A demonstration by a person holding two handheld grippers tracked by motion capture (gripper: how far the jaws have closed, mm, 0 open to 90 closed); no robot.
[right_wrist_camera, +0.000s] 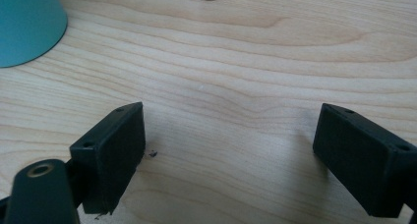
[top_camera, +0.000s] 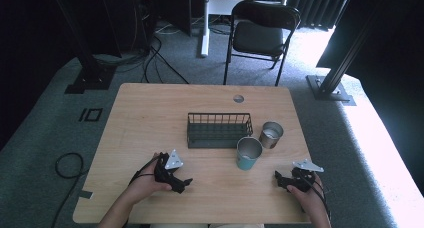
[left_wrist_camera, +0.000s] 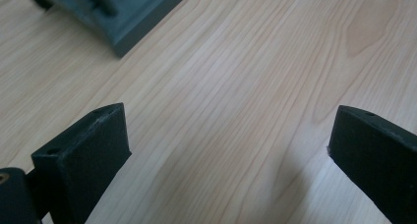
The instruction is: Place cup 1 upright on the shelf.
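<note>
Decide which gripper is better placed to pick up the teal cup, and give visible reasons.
Right, probably. The right gripper is open and the teal cup stands just ahead in its view. The left gripper faces bare table beside the wire rack.

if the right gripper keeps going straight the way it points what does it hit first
Probably the teal cup: the open right gripper points left and slightly forward over bare table. It might just skim the cup's near side; depth is unclear.

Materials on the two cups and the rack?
Teal cup: looks like metal, bare silvery rim and inside, matte teal-coated outside. Shorter silver cup: bare metal, dull sheen all over. Dark wire rack: thin metal rods, seemingly with a matte dark-grey coating, on a solid base.
</note>
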